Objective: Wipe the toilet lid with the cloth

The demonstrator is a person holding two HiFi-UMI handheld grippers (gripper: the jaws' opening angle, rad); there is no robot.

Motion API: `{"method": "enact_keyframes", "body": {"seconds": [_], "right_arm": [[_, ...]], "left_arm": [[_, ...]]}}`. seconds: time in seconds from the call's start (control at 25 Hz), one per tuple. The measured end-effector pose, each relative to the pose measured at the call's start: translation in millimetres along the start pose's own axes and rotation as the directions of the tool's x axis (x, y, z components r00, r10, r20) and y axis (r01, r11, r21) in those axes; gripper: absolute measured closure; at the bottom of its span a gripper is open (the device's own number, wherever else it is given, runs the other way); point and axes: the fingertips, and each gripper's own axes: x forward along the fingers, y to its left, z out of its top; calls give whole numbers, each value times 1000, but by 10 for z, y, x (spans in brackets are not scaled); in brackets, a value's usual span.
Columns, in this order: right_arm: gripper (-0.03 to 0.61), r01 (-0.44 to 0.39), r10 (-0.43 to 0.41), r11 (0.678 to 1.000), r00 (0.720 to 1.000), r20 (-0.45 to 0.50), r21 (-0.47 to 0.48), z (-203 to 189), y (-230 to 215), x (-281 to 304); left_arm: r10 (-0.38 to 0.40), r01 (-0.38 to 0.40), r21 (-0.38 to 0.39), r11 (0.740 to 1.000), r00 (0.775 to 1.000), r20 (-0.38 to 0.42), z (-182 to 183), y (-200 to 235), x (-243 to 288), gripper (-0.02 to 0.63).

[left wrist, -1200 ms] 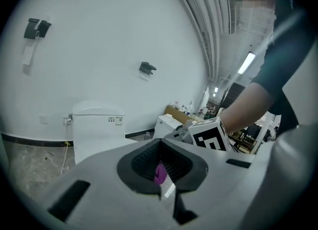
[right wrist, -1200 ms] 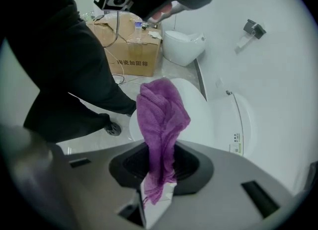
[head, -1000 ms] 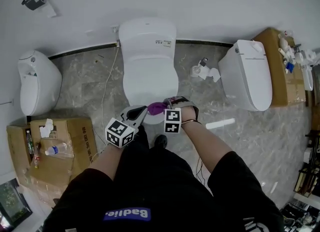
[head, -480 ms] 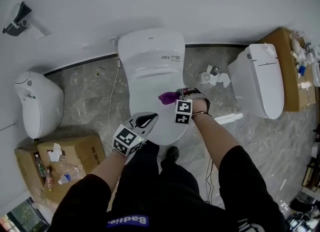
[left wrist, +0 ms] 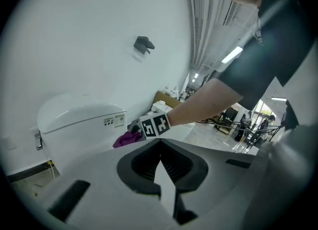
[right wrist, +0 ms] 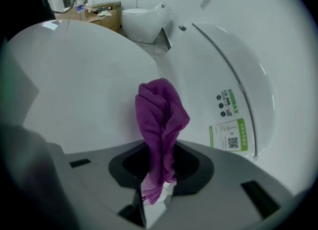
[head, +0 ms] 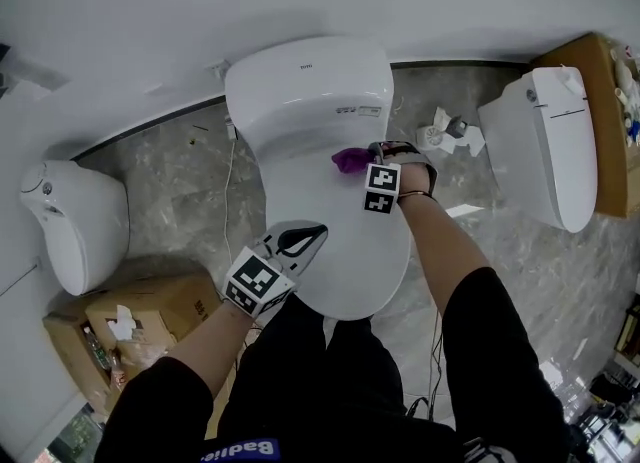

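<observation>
A white toilet with its lid (head: 330, 201) down fills the middle of the head view, tank (head: 305, 76) against the wall. My right gripper (head: 362, 161) is shut on a purple cloth (head: 351, 159) and points steeply down over the back right part of the lid. In the right gripper view the cloth (right wrist: 160, 119) hangs bunched from the jaws just above the lid (right wrist: 74, 85). My left gripper (head: 312, 236) is shut with nothing in it, over the lid's front left. The left gripper view shows its closed jaws (left wrist: 160, 162), with the cloth (left wrist: 126, 138) beyond.
Another white toilet (head: 545, 141) stands to the right and a third one (head: 65, 226) to the left. A cardboard box (head: 130, 321) with small items lies at the lower left. Crumpled paper (head: 440, 129) lies on the marble floor. A cable (head: 228, 201) runs down beside the toilet.
Both grippers have moved forward and down over the lid. The right one carried the purple cloth from the lid's front rim toward its back right part. The head view has closed in on the toilet.
</observation>
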Motion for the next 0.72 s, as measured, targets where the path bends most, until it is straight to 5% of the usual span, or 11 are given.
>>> {"method": "enact_keyframes", "body": {"seconds": [0.32, 0.72], "right_arm": [[480, -28, 28, 999, 999, -15, 15, -72, 69, 206], [480, -58, 58, 998, 998, -12, 7, -281, 651, -425]], "left_arm": [[34, -35, -42, 999, 999, -13, -236, 55, -178, 597], [59, -58, -41, 998, 997, 45, -92, -480, -249, 597]]}}
